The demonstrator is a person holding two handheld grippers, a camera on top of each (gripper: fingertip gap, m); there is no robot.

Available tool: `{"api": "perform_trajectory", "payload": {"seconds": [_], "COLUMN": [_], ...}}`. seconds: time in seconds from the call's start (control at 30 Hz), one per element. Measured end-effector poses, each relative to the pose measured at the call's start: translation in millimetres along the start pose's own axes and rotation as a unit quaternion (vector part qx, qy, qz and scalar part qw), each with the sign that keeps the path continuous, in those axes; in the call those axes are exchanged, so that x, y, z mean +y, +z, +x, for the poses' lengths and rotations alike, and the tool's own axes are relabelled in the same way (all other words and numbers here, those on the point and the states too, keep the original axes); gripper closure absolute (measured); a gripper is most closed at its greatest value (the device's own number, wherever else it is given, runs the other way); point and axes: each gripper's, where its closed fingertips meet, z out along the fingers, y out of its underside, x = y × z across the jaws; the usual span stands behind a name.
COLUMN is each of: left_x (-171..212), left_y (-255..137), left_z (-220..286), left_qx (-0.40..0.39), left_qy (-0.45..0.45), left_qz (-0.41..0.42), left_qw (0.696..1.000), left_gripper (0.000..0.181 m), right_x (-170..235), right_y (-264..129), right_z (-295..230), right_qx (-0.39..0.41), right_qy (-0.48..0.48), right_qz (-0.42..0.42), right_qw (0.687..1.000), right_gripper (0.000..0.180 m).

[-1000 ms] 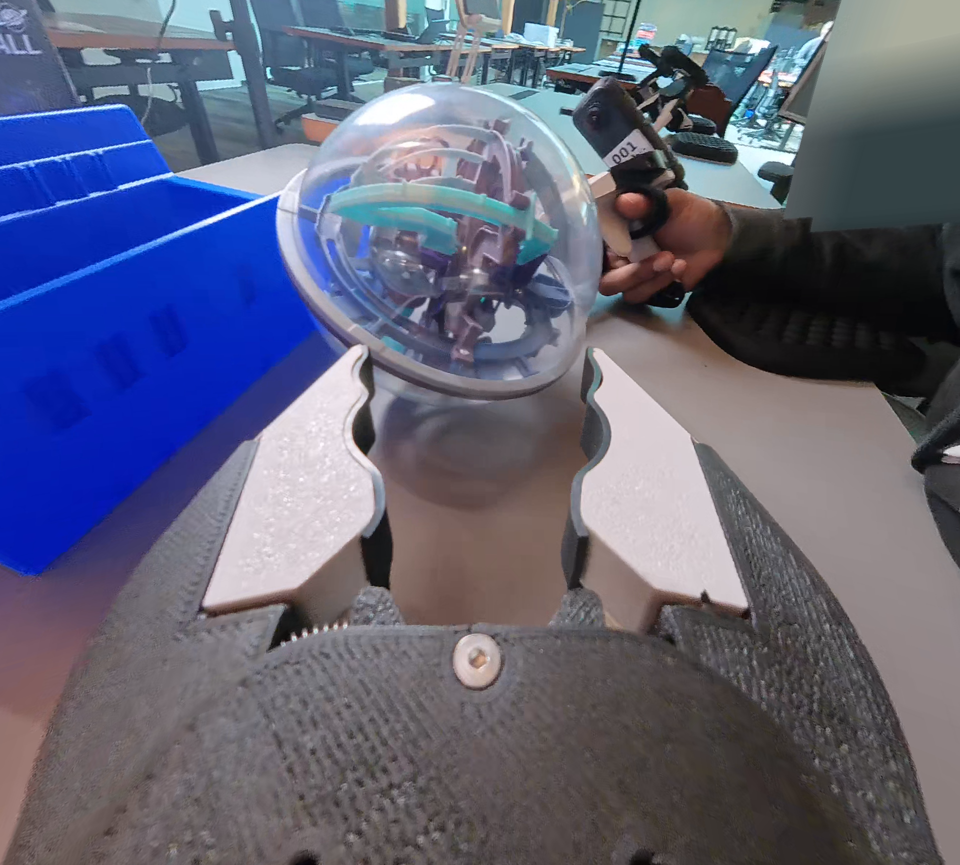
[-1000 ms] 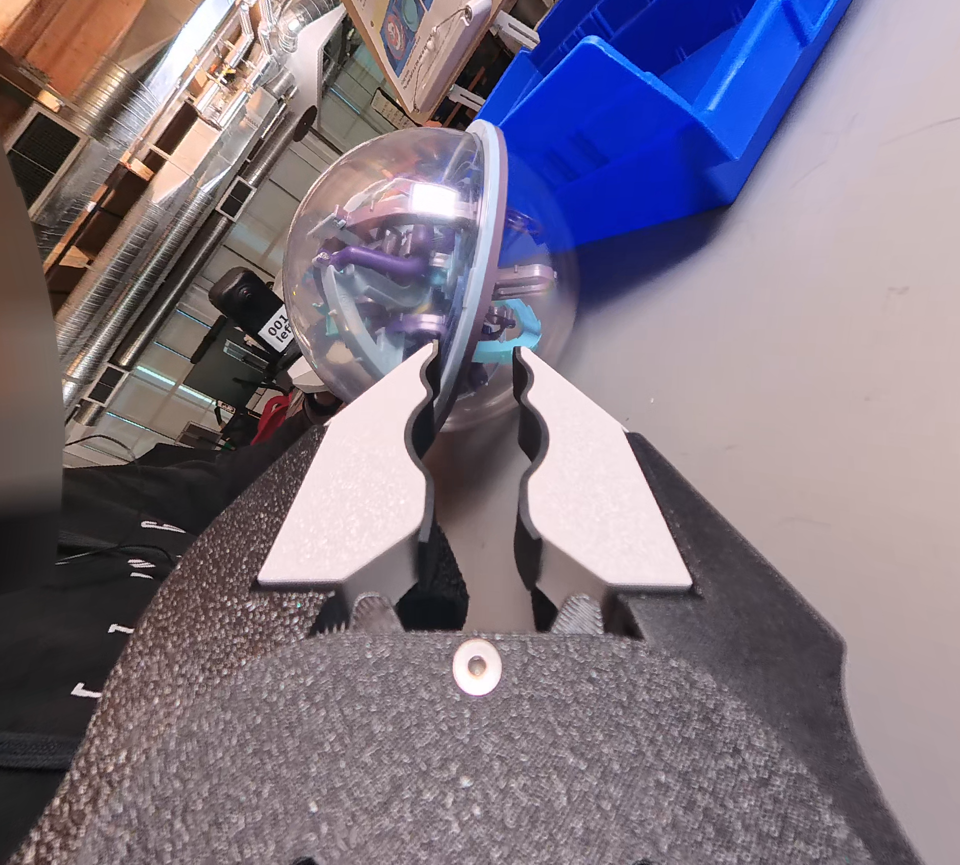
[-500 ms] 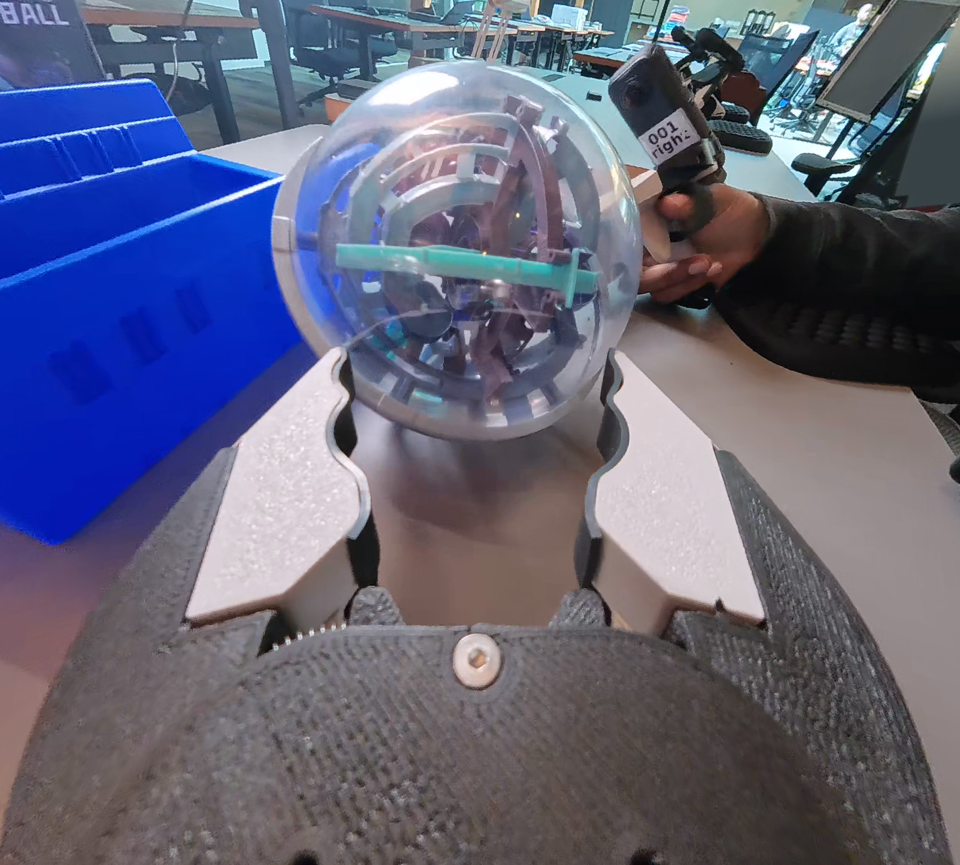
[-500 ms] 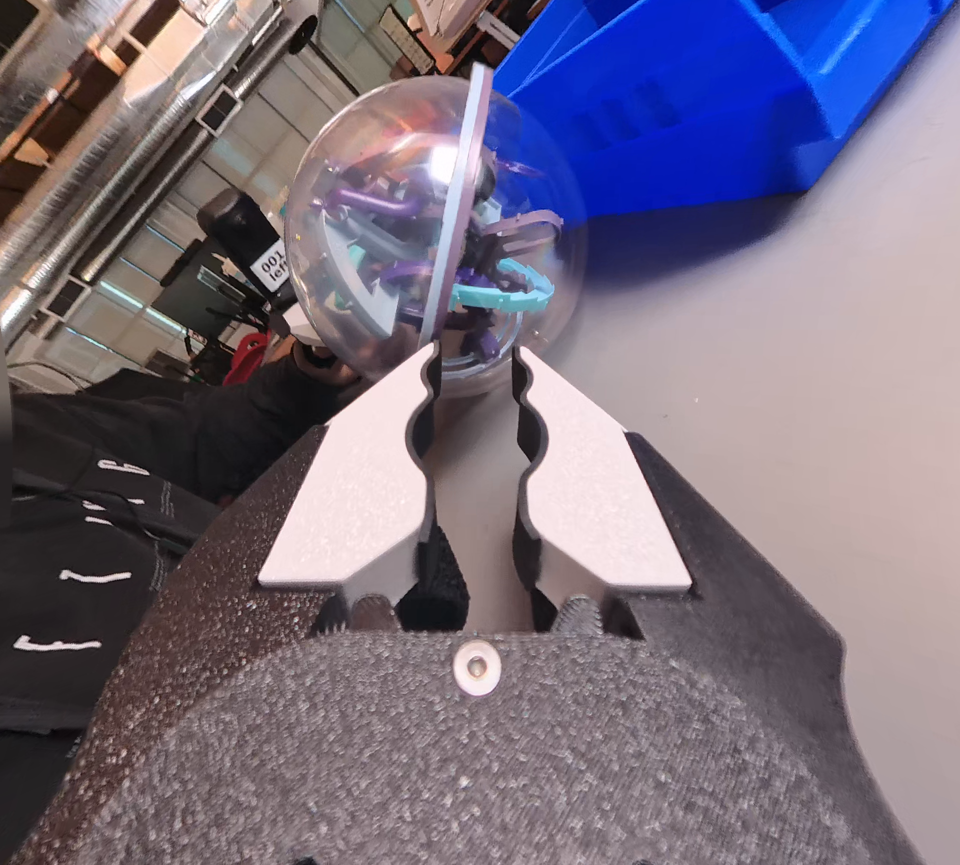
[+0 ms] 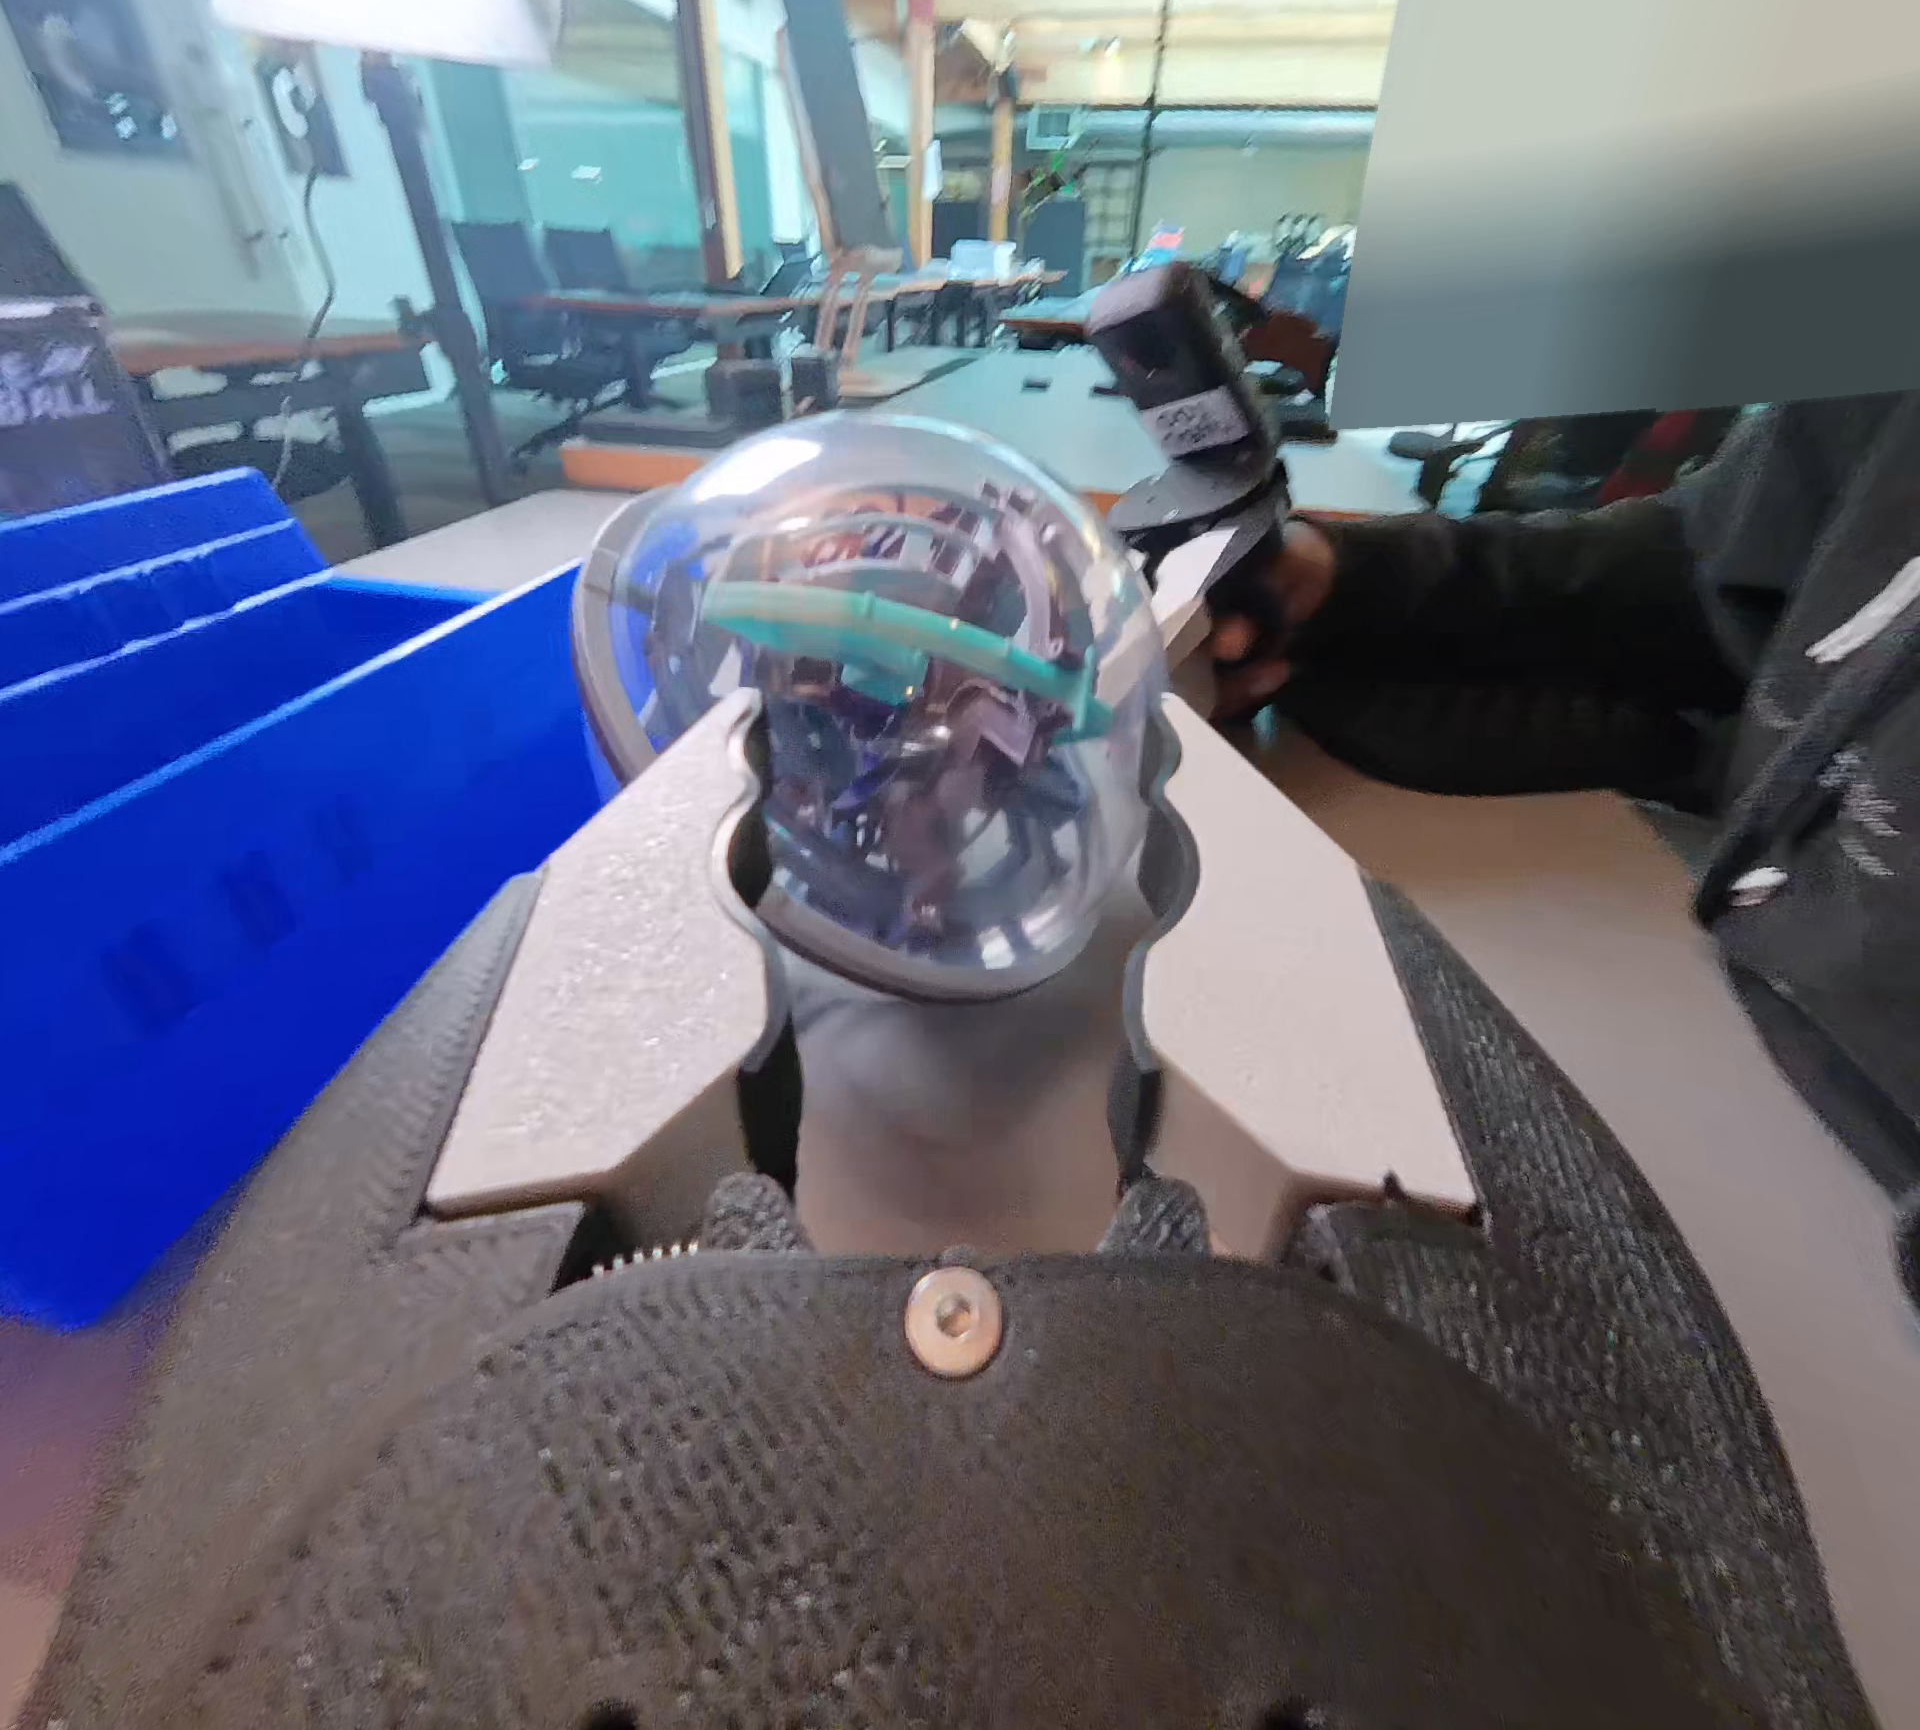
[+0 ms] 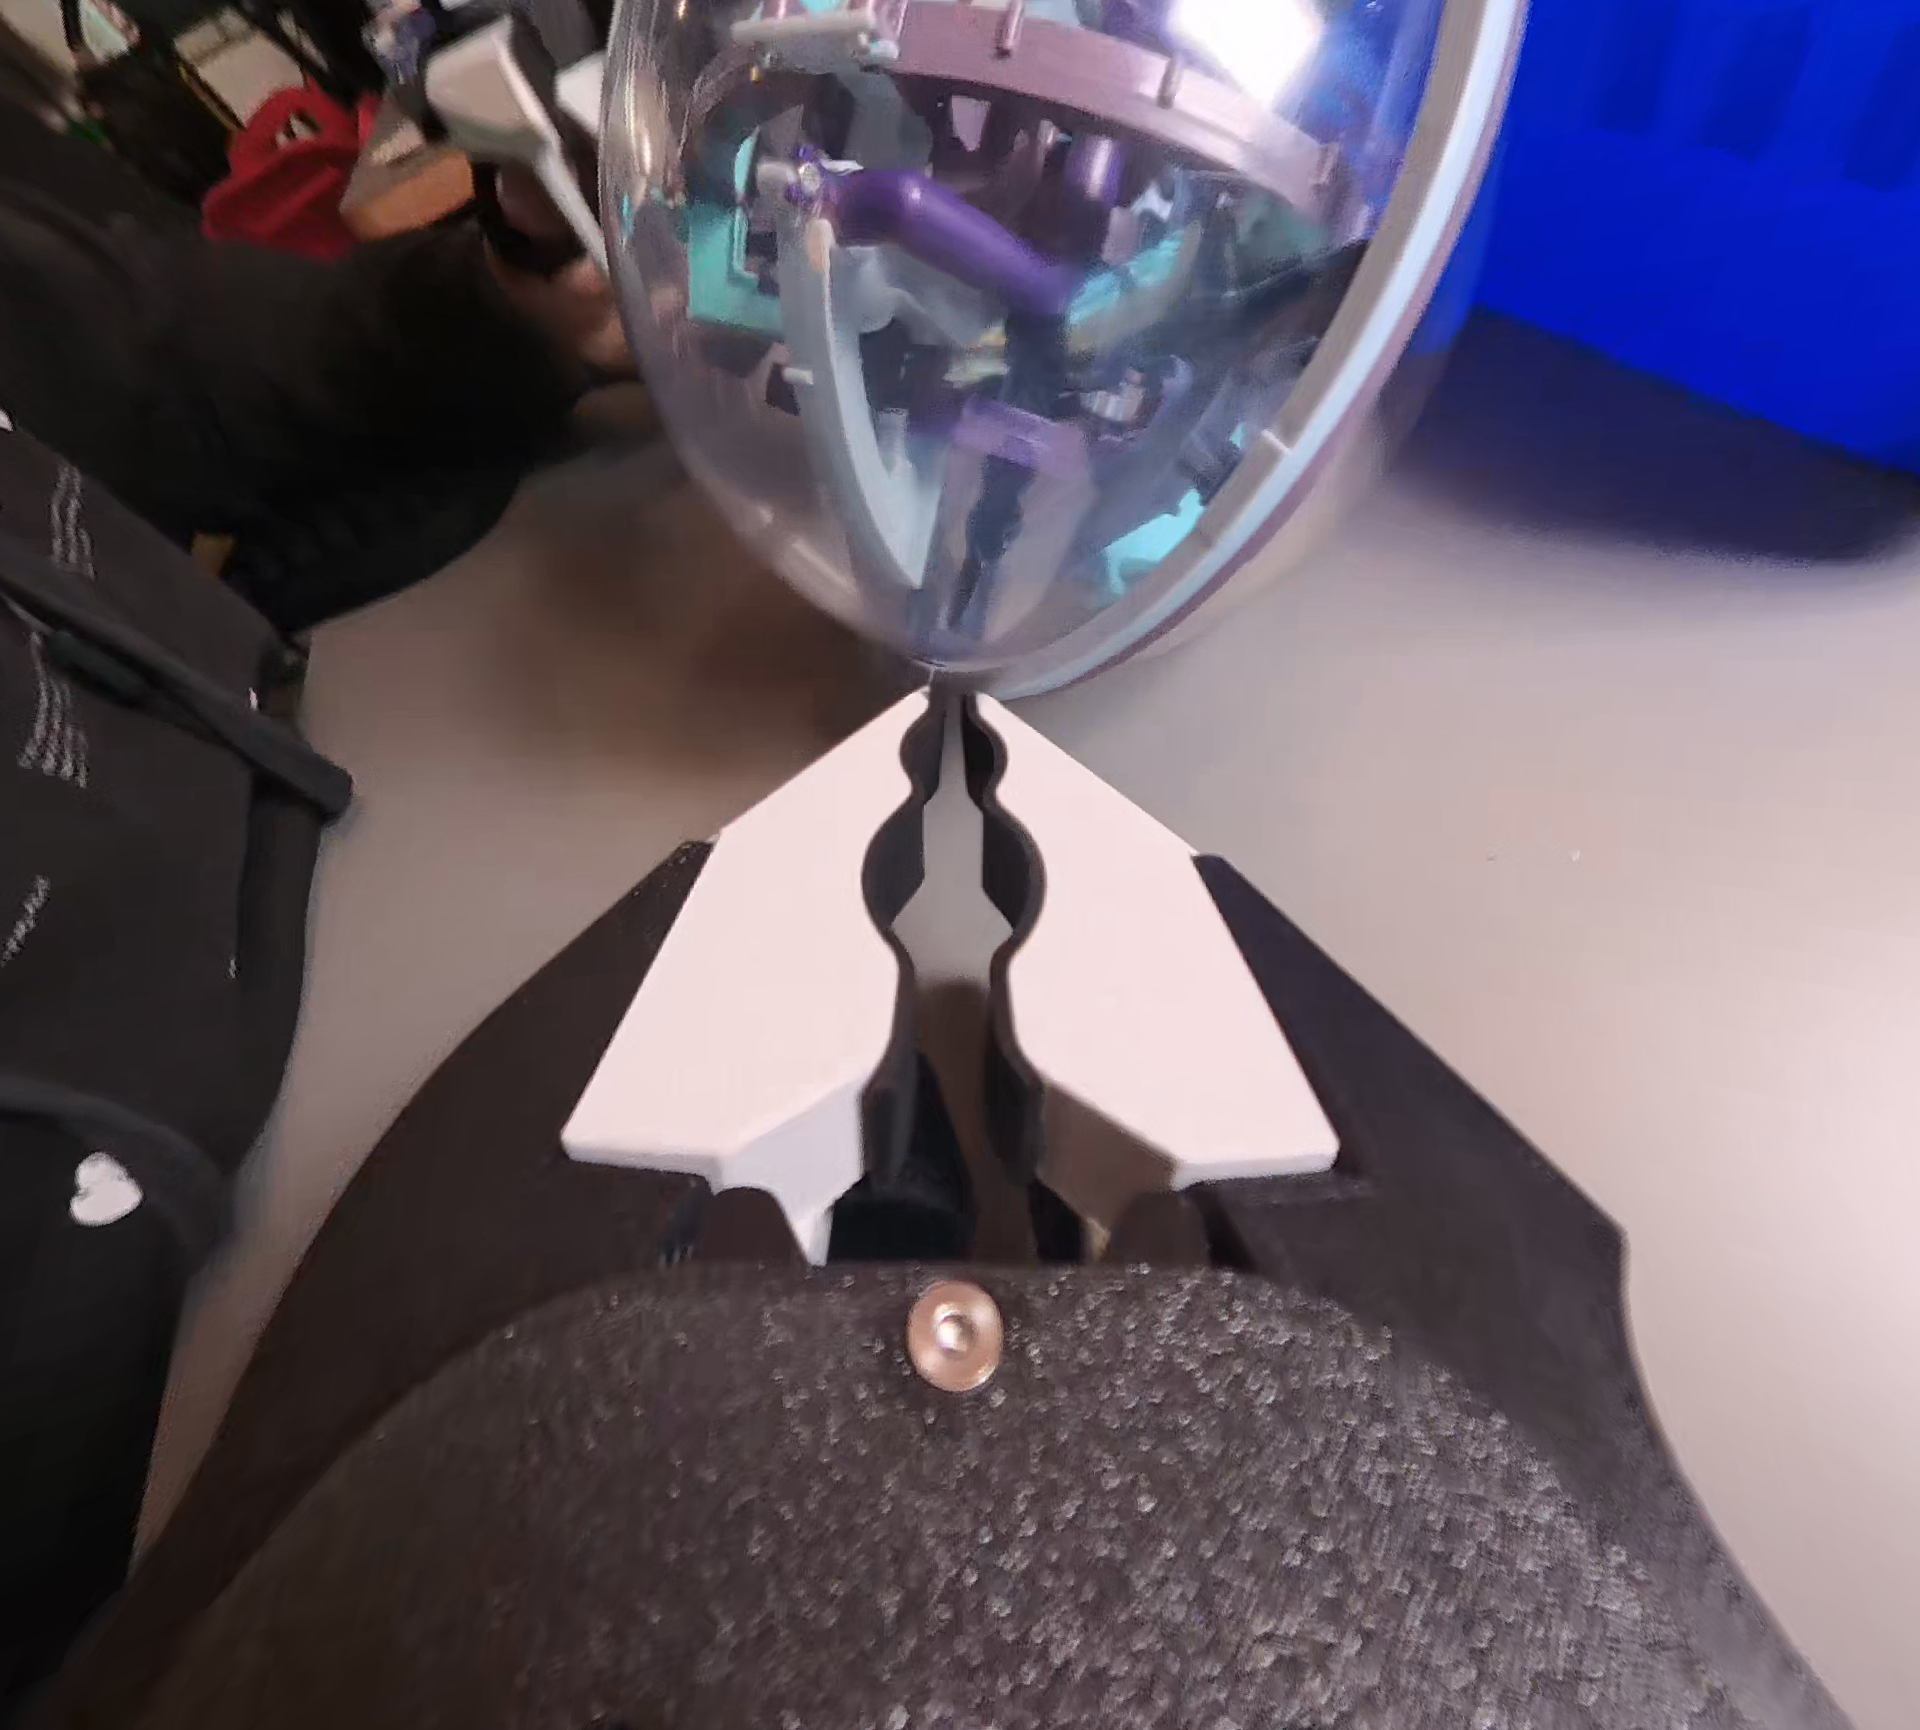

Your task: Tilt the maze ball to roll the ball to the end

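The maze ball point(image 5: 883, 672) is a clear sphere with a grey rim and teal, purple and grey tracks inside. My left gripper point(image 5: 951, 724) is shut on it, one fingertip on each side, holding it above the grey table point(image 5: 1507, 953). In the right wrist view the maze ball point(image 6: 1039, 226) fills the top. My right gripper point(image 6: 945, 709) is shut, with its tips touching the sphere's lower near surface beside the rim. The right gripper point(image 5: 1184, 454) also shows behind the ball, and the left gripper point(image 6: 499, 91) shows at the ball's far side. I cannot pick out the small ball inside.
A blue plastic bin point(image 5: 260, 797) stands on the table to the left of the ball, and it shows behind the ball in the right wrist view point(image 6: 1714, 174). A person's dark sleeve point(image 5: 1507, 641) lies along the table's right side. Office desks and chairs are far behind.
The left gripper has moved forward and closed onto the ball's sides. The right gripper's fingers have closed from apart to nearly touching. The ball has turned, so its rim lies differently.
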Motion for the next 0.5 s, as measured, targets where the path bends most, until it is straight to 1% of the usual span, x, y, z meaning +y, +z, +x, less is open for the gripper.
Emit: {"api": "perform_trajectory", "payload": {"seconds": [0.03,0.1,0.17,0.23,0.27,0.3,0.33,0.37,0.4,0.43,0.5], "left_x": [-6,-12,-4,12,18,21,22,21,21,20,18], "left_y": [-3,-10,-13,-9,-6,-3,-1,1,2,2,1], "left_z": [0,-13,-29,-36,-35,-31,-24,-16,-12,-11,-10], "left_qx": [0.003,-0.025,-0.046,-0.041,-0.025,0.002,0.037,0.075,0.097,0.104,0.106], "left_qy": [-0.004,-0.019,-0.058,-0.12,-0.148,-0.174,-0.202,-0.226,-0.242,-0.247,-0.237], "left_qz": [0.017,0.035,0.021,-0.005,-0.014,-0.016,-0.017,-0.017,-0.016,-0.012,-0.008], "left_qw": [1.0,0.999,0.997,0.992,0.989,0.985,0.979,0.971,0.965,0.963,0.966], "left_gripper": [0.106,0.098,0.089,0.083,0.081,0.084,0.092,0.105,0.109,0.111,0.117], "right_x": [5,16,17,12,10,8,6,5,6,8,10], "right_y": [0,-2,-6,-11,-13,-14,-14,-13,-11,-9,-7], "right_z": [-2,0,5,10,12,14,16,16,13,11,5], "right_qx": [0.0,0.013,0.035,0.039,0.038,0.038,0.035,0.03,0.02,0.01,0.003], "right_qy": [-0.017,-0.055,-0.083,-0.09,-0.089,-0.09,-0.094,-0.099,-0.106,-0.113,-0.137], "right_qz": [-0.016,-0.053,-0.056,-0.042,-0.04,-0.039,-0.037,-0.035,-0.036,-0.041,-0.049], "right_qw": [1.0,0.997,0.994,0.994,0.994,0.994,0.994,0.994,0.994,0.993,0.989], "right_gripper": [0.173,0.163,0.157,0.147,0.142,0.138,0.136,0.136,0.137,0.139,0.15]}}
